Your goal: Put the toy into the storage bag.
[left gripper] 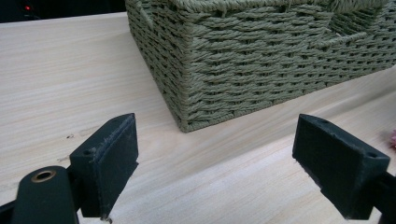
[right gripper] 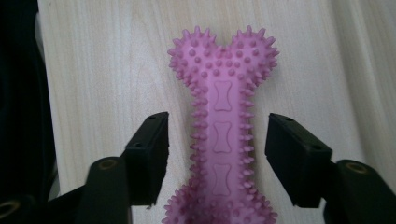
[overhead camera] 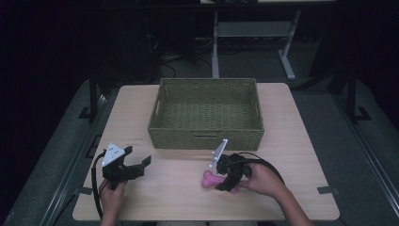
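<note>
My right gripper (right gripper: pixel 217 154) straddles the bone (right gripper: pixel 222 126) across its shank, jaws apart, seemingly not yet pinching; my left gripper (left gripper: pixel 217 163) waits spread beside the basket (left gripper: pixel 261 65).

My high view looks down over the table (overhead camera: pixel 291 155); my left gripper view faces the basket (left gripper: pixel 261 65) close, sharing it; my right gripper view looks steeply down at the tabletop.

pink bone toy (right gripper: pixel 222 140) cut off at bottom edge, basket (left gripper: pixel 261 60) cropped at top and right
</note>
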A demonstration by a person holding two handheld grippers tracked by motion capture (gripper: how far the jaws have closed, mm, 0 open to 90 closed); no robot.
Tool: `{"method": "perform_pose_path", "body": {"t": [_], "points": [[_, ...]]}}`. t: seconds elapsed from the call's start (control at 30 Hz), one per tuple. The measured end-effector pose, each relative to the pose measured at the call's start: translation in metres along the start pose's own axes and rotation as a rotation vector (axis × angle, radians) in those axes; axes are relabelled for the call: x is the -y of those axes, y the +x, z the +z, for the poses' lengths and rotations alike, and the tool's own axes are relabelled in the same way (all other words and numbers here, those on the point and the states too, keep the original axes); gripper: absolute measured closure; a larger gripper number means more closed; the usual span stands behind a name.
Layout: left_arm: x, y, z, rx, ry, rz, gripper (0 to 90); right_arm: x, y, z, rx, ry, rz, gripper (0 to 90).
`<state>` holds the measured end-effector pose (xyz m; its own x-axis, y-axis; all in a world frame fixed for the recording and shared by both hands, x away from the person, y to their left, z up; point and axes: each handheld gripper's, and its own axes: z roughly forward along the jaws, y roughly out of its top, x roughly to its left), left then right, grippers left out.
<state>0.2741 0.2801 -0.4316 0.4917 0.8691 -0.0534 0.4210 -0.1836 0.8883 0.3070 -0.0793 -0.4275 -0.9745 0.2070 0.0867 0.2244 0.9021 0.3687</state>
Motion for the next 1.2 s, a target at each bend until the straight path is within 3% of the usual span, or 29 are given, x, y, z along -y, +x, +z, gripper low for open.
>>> {"method": "perform_pose_path", "body": {"t": [0.83, 1.2], "points": [[-0.0001, 0.0008, -0.0002, -0.001, -0.001, -0.008, 13.8, -0.0046, 0.0028, 0.0101, 0.037, 0.058, -0.042, 55.6], [-0.0001, 0.0007, -0.0005, -0.004, -0.004, -0.006, 13.9, -0.0055, 0.0026, 0.0106, 0.039, 0.067, -0.046, 56.2]]}}
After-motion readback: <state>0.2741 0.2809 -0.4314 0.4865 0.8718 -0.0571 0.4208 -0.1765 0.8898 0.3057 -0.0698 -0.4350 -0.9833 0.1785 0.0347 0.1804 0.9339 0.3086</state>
